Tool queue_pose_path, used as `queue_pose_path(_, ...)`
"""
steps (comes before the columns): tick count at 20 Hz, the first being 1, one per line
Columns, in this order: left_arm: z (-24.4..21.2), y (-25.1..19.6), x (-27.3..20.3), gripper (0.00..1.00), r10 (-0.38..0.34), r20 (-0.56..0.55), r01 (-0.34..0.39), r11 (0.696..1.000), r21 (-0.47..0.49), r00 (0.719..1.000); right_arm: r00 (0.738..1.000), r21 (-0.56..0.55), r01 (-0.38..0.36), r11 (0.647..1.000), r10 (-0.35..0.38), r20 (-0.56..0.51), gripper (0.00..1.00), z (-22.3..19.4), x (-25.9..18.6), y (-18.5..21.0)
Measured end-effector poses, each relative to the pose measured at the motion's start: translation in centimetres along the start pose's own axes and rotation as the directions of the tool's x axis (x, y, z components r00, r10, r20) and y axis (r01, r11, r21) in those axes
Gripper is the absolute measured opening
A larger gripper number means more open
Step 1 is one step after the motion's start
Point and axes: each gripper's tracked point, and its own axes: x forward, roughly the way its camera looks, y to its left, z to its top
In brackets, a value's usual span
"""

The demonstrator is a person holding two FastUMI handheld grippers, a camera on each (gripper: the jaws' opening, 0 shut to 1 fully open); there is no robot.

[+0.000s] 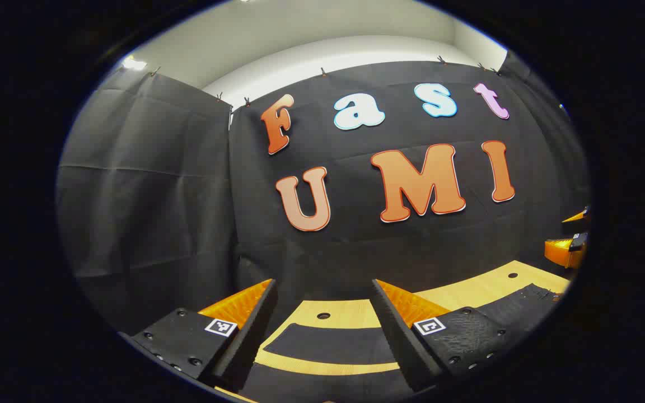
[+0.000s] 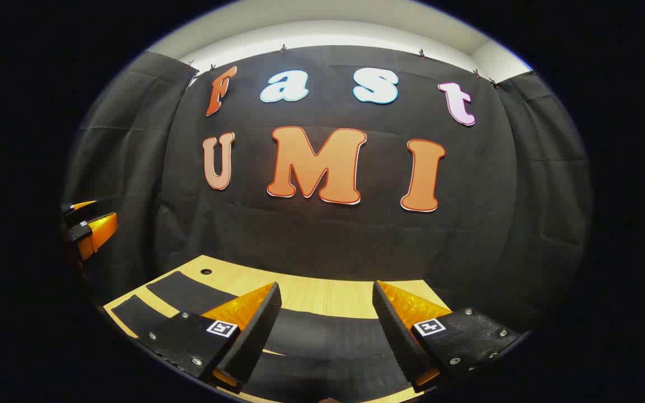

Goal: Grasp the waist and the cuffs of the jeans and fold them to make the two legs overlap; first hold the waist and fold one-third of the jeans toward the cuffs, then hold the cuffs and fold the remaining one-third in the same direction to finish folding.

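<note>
The dark jeans (image 1: 328, 344) run off the lower edge, perhaps partly hidden behind the hand-held gripper (image 1: 322, 313) fingers.

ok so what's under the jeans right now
The dark jeans lie flat on a light wooden table, which shows between and beyond the two legs. Whatever lies directly beneath the fabric is covered.

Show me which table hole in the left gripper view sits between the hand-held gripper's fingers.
The central hole, just beyond the jeans, framed by the left hand-held gripper; the other hole lies far right.
</note>
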Motion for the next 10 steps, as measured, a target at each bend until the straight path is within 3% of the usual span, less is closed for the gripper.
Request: queue_pose_path(10,0.3,-2.8,1.2,1.00,-0.043,0.005,0.043,0.999,0.005,0.999,0.999,0.012,0.034,0.999,-0.034,-0.008,0.98,-0.8,0.6,-1.9)
